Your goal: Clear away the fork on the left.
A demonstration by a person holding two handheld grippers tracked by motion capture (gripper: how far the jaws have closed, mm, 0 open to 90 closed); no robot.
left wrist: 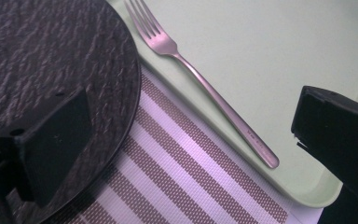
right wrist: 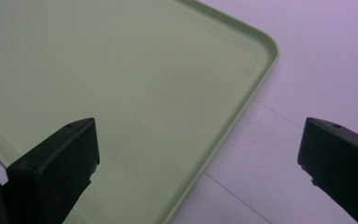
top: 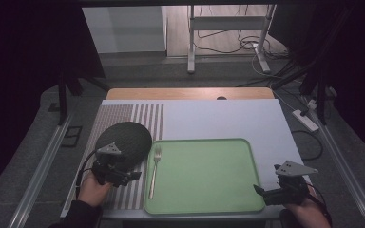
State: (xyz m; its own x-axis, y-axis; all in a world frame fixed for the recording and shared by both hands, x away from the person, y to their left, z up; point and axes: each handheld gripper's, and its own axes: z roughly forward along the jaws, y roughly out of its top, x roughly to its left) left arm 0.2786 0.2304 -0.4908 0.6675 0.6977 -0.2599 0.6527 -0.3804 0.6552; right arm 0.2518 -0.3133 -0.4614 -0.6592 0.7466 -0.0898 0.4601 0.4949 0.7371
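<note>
A flat, pale green plastic tray [top: 204,175] with rounded corners lies on the grey-white bench [top: 228,121] and serves as the landmark here. A slim silver metal fork [top: 154,172] rests along the tray's left rim, tines pointing to the far side, its handle on the rim's edge. Left of the tray lies a brown-and-white striped woven placemat [top: 123,118], and on it, just beside the tray's far-left corner, a round dark textured plate [top: 123,137]. The left gripper [top: 123,176] hovers just left of the tray, near the fork's handle, its jaws spread wide, one over the dark plate and one over the tray's near-left corner, holding nothing. The right gripper [top: 261,192] sits at the tray's near-right corner, jaws likewise spread apart and empty.
</note>
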